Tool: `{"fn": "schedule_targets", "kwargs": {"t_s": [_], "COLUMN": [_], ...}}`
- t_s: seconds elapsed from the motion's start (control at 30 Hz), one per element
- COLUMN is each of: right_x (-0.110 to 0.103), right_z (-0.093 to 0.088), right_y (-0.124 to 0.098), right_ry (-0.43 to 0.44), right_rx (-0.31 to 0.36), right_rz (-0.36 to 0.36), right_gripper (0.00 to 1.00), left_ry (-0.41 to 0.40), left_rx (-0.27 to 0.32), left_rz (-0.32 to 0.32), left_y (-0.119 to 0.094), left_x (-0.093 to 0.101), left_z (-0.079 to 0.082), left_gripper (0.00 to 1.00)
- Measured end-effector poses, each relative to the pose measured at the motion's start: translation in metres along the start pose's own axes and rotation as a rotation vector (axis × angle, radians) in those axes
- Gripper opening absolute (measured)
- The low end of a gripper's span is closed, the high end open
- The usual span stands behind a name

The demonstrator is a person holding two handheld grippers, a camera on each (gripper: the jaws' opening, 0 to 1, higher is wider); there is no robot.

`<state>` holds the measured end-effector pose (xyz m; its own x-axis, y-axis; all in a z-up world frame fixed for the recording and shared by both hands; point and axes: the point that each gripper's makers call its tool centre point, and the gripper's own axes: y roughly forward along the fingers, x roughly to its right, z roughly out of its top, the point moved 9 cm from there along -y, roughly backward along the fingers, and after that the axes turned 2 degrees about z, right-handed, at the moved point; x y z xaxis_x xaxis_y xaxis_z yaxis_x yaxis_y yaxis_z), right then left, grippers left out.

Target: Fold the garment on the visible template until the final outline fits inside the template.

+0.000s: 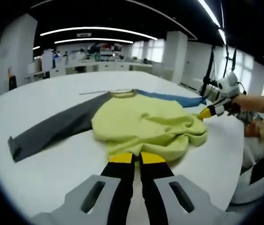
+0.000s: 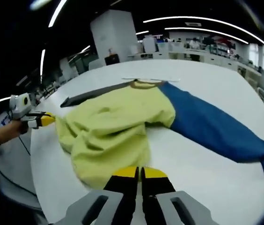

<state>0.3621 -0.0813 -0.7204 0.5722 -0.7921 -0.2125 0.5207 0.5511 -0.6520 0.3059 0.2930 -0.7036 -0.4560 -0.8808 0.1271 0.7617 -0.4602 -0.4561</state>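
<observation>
The garment (image 1: 146, 124) lies spread on the white desk (image 1: 43, 168), its yellow-green body rumpled and bunched along the near hem. A grey sleeve (image 1: 52, 131) runs out flat to one side; a blue sleeve (image 2: 211, 124) runs out to the other. The collar (image 1: 122, 93) points to the far side of the desk, where a thin pale strip (image 1: 94, 92) lies just beyond it. This may be the template edge; I cannot tell.

Left tongs (image 1: 136, 158): jaws clenched together, yellow tips touching the near hem. Whether any cloth is pinched between them I cannot tell. Right tongs (image 2: 140, 172): jaws likewise pressed together at the hem edge, grip on cloth unclear.

Judgement: folding is at an early stage, with both sleeves still fully extended.

Risks from here:
- The body is already wrinkled, so lifting the hem with a shallow pinch could drop the cloth mid-fold and leave a thick, uneven pile that overruns the outline.
- Dragging instead of lifting could pull the whole garment toward the near desk edge and off the template.
- The two tongs sit near each other, so crossing paths could make them collide.

View differences: the left gripper view gives the grey sleeve at full length and the blue one only as a foreshortened band. The right gripper view gives the blue sleeve at full length, down to its cuff, and the grey one as a thin sliver.
</observation>
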Motion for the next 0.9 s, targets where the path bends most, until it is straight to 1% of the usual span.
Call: {"fn": "schedule_targets", "kwargs": {"t_s": [0.13,0.23,0.33,0.4,0.5,0.7,0.73,0.8,0.83,0.9], "right_x": [0.000,-0.002,-0.006,-0.008,-0.013,-0.023,-0.025,-0.028,-0.030,-0.033], "right_z": [0.000,-0.002,-0.006,-0.008,-0.014,-0.025,-0.026,-0.028,-0.028,-0.030], "right_y": [-0.015,-0.026,-0.038,-0.043,-0.051,-0.062,-0.064,-0.069,-0.071,-0.077], "right_ry": [0.013,0.010,0.017,0.022,0.024,0.047,0.048,0.054,0.057,0.070], "right_rx": [0.009,0.004,0.009,0.013,0.009,0.015,0.017,0.023,0.028,0.042], "right_rz": [-0.012,-0.025,-0.035,-0.036,-0.051,-0.060,-0.065,-0.084,-0.093,-0.108], "right_gripper": [0.00,0.00,0.00,0.00,0.00,0.00,0.00,0.00,0.00,0.00], "left_ry": [-0.016,-0.079,-0.093,-0.109,-0.121,-0.171,-0.175,-0.177,-0.185,-0.202], "left_rx": [-0.008,-0.039,-0.043,-0.047,-0.082,-0.098,-0.106,-0.139,-0.145,-0.127], "left_rz": [-0.004,-0.012,-0.002,0.001,0.009,0.025,0.038,0.054,0.061,0.065], "left_y": [-0.009,-0.015,-0.022,-0.027,-0.032,-0.043,-0.044,-0.048,-0.049,-0.054], "left_x": [0.001,0.002,0.003,0.004,0.004,0.006,0.006,0.006,0.006,0.007], "left_z": [0.006,0.007,0.007,0.006,0.002,-0.001,-0.002,-0.005,-0.006,-0.006], "left_gripper": [0.01,0.01,0.01,0.01,0.01,0.01,0.01,0.01,0.02,0.01]}}
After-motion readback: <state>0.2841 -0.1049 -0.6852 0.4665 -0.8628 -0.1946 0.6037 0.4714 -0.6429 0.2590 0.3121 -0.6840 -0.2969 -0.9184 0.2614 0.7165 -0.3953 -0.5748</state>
